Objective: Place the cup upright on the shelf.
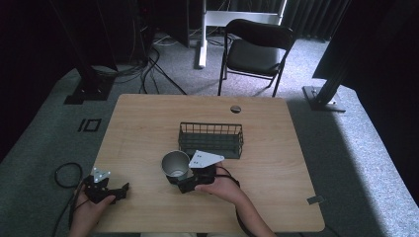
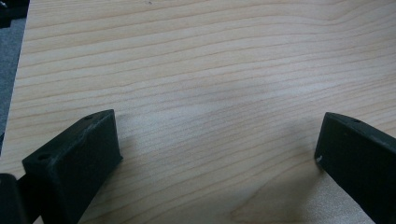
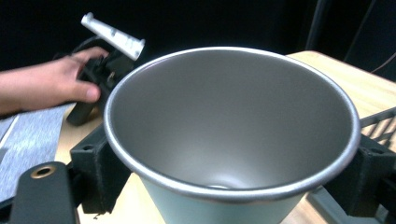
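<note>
Resting at the near left corner of the table (image 1: 148,123), your left gripper (image 1: 106,190) has its jaws spread wide with bare wood between them; in the left gripper view nothing lies in the gap. Treat it as idle.

Moving right, the metal cup (image 1: 176,165) stands just in front of the wire basket (image 1: 211,139), near the middle of the table. Your right gripper (image 1: 185,180) has its jaws set on either side of the cup wall, below the rim, and appears closed on it. The right gripper view confirms a jaw against each flank of the cup (image 3: 229,135).

Judged step: the cup is gripped and ready to be carried. The basket is the likely destination. The next move calls for lifting the cup above the front wall of the basket, carrying it forward, then lowering it inside before you release. Keep the cup upright, and keep the grip firm, since the tapered wall may slip.

Limits of view:
- Whether the cup base touches the table or is just off it cannot be told.
- The cup bottom is partly cut off in the right gripper view.
- The basket floor is dim in the high view; contents cannot be made out.
</note>
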The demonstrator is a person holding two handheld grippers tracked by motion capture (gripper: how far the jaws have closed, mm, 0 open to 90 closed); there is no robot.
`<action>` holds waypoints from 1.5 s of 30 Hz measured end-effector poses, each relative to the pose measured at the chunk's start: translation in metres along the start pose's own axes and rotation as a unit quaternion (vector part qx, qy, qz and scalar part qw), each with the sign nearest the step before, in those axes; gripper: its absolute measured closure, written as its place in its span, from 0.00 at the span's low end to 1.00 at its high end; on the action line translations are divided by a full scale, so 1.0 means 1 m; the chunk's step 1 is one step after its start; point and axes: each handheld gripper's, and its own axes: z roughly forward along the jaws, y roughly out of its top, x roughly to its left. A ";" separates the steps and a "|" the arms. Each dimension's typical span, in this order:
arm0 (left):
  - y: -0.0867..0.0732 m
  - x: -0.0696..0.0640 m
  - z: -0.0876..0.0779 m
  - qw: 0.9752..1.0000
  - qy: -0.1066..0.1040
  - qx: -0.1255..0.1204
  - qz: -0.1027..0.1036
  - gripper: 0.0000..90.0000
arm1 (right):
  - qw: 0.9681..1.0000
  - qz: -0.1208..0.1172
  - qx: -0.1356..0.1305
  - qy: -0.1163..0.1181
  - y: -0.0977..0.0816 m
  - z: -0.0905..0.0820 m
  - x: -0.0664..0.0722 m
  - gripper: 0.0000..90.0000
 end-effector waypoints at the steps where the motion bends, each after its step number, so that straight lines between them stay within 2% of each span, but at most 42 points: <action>1: 0.000 0.000 0.000 1.000 0.000 0.000 -0.001 0.00 | 1.000 0.002 -0.001 -0.002 0.002 -0.001 -0.001 0.15; 7: 0.000 0.000 0.000 1.000 0.000 0.000 0.001 0.00 | 1.000 0.006 -0.014 -0.020 0.015 -0.009 -0.009 0.15; 13: 0.000 0.000 0.000 1.000 0.000 0.000 0.001 0.00 | 0.998 0.015 -0.027 -0.049 0.027 -0.015 -0.018 0.15; 17: 0.000 0.000 0.000 1.000 0.000 0.001 0.001 0.00 | 0.995 0.028 -0.038 -0.091 0.033 -0.019 -0.026 0.15; 22: 0.000 0.000 0.000 1.000 0.000 0.001 0.001 0.00 | 0.992 0.039 -0.049 -0.112 0.040 -0.024 -0.036 0.15; 27: 0.000 0.000 0.000 1.000 0.000 0.000 0.001 0.00 | 0.986 0.044 -0.056 -0.150 0.050 -0.028 -0.045 0.15; 30: 0.000 0.000 0.000 1.000 0.000 0.001 0.001 0.00 | 0.980 0.051 -0.060 -0.183 0.055 -0.030 -0.052 0.15; 34: 0.000 0.000 0.000 1.000 0.000 0.001 0.001 0.00 | 0.969 0.058 -0.063 -0.230 0.058 -0.031 -0.061 0.15; 35: 0.000 0.000 0.000 1.000 0.000 0.001 0.001 0.00 | 0.969 0.058 -0.063 -0.230 0.058 -0.031 -0.061 0.15; 36: 0.000 0.000 0.000 1.000 0.000 0.001 0.001 0.00 | 0.967 0.058 -0.062 -0.239 0.059 -0.031 -0.064 0.15; 37: 0.000 0.000 0.000 1.000 0.000 0.001 0.001 0.00 | 0.961 0.064 -0.065 -0.262 0.058 -0.031 -0.069 0.15; 39: 0.000 0.000 0.000 1.000 0.000 0.001 0.001 0.00 | 0.955 0.067 -0.062 -0.283 0.058 -0.030 -0.073 0.15; 40: 0.000 0.000 0.000 1.000 0.000 0.000 0.001 0.00 | 0.949 0.071 -0.063 -0.301 0.057 -0.029 -0.076 0.15; 41: 0.000 0.000 0.000 1.000 0.000 0.000 0.001 0.00 | 0.946 0.071 -0.062 -0.311 0.056 -0.029 -0.077 0.15; 42: 0.000 0.000 0.000 1.000 0.000 0.000 0.000 0.00 | 0.940 0.073 -0.060 -0.329 0.054 -0.028 -0.080 0.15; 45: 0.000 0.000 0.000 1.000 0.000 0.000 0.000 0.00 | 0.931 0.085 -0.053 -0.350 0.049 -0.026 -0.085 0.15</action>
